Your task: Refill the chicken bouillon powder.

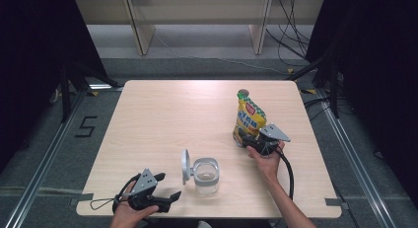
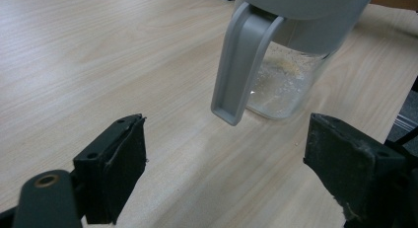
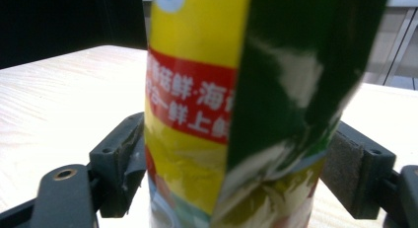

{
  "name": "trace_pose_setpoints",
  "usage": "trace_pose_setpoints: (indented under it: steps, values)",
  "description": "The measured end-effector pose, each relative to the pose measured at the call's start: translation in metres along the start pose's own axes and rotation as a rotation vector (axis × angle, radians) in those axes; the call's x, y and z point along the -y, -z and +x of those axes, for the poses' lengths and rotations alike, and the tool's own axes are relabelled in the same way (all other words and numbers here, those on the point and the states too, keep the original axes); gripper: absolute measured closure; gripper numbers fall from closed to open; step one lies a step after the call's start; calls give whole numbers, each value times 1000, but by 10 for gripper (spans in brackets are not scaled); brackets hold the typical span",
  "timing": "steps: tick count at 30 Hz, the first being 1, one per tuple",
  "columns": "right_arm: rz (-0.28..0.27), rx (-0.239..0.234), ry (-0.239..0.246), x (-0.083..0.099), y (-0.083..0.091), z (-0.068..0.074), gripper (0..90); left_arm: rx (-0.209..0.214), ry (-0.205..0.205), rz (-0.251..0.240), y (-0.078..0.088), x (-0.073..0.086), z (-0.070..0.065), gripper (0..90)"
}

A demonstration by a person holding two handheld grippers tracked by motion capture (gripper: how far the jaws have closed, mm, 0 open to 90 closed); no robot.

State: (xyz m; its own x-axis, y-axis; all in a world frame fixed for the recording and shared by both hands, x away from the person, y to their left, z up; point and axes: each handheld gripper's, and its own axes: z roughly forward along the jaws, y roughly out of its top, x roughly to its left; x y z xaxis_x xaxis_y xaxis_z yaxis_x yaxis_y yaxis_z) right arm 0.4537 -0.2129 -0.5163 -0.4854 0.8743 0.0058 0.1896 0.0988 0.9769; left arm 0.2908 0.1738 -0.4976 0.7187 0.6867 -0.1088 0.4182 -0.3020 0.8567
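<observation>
The pouch [image 1: 249, 120] stands upright on the right half of the table [image 1: 162, 119], which is a pale wood-grain top with square corners. It is a glossy, soft-sided pack: a yellow face, a red band across it with white Chinese characters (the right gripper view reads 鲜 · 海 on one line and 鲜上鲜 below, partly cut off), a dark green side gusset that reflects the light, and a round greenish cap [image 1: 243, 94] at the top. A blue mark on white sits near the upper edge of the yellow face [image 3: 194, 20]; its wording is too cropped to read.

The right gripper [image 1: 246, 138] sits at the base of the pouch, its flat black pads [image 3: 345, 164] on either side of the pack. The left pad touches the yellow face; the right pad's contact is hidden behind the gusset, so I cannot tell whether the pouch is truly gripped.

The left gripper [image 1: 167, 186] rests at the near left edge of the table, jaws wide apart with nothing between them. Its pads [image 2: 123, 159] are worn and rough.

Just ahead of it stands the jar [image 1: 205, 175]: clear walls, grey plastic rim and a flat grey handle [image 2: 241, 60]. Whitish-yellow crumbs cling inside [image 2: 283, 75]. It stands well apart from the pouch.
</observation>
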Motion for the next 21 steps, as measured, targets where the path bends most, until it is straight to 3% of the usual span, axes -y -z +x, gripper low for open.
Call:
trace_pose_setpoints:
  steps: [2, 4, 7, 8, 11, 12, 14, 15, 17, 20, 21]
  values:
    - [-18, -13, 15, 0, -3, -2, 224, -1, -16, -5, 0, 0, 1, 156]
    - [8, -22, -8, -1, -3, 0, 239, -1, -17, -6, 0, 0, 1, 156]
    - [-20, -9, 5, 0, -4, 1, 253, 0, -22, 1, 0, -1, 1, 156]
    - [-14, -9, 0, 0, -4, 2, 254, -4, -9, 6, 0, 0, 0, 156]
    - [-15, 2, 6, -1, -5, 2, 260, -4, -23, 4, 0, -1, 0, 156]
    - [-12, -5, -21, 0, -5, 3, 263, 2, -25, 5, 1, -1, 1, 156]
    - [-1, -5, -8, -1, -5, 0, 270, -4, -25, 4, 0, -1, 1, 156]
    - [-1, -6, -28, -1, -5, 0, 273, -3, -25, 5, 0, -1, 1, 156]
    - [-32, 5, 9, -1, -7, -3, 289, 2, -26, 4, 0, -1, 0, 156]
    - [-32, -15, -8, 0, -8, -1, 357, 6, -26, 5, -1, 0, 0, 156]
    - [-1, -34, -1, -1, -7, 0, 358, 5, -34, 11, -1, 0, 1, 156]
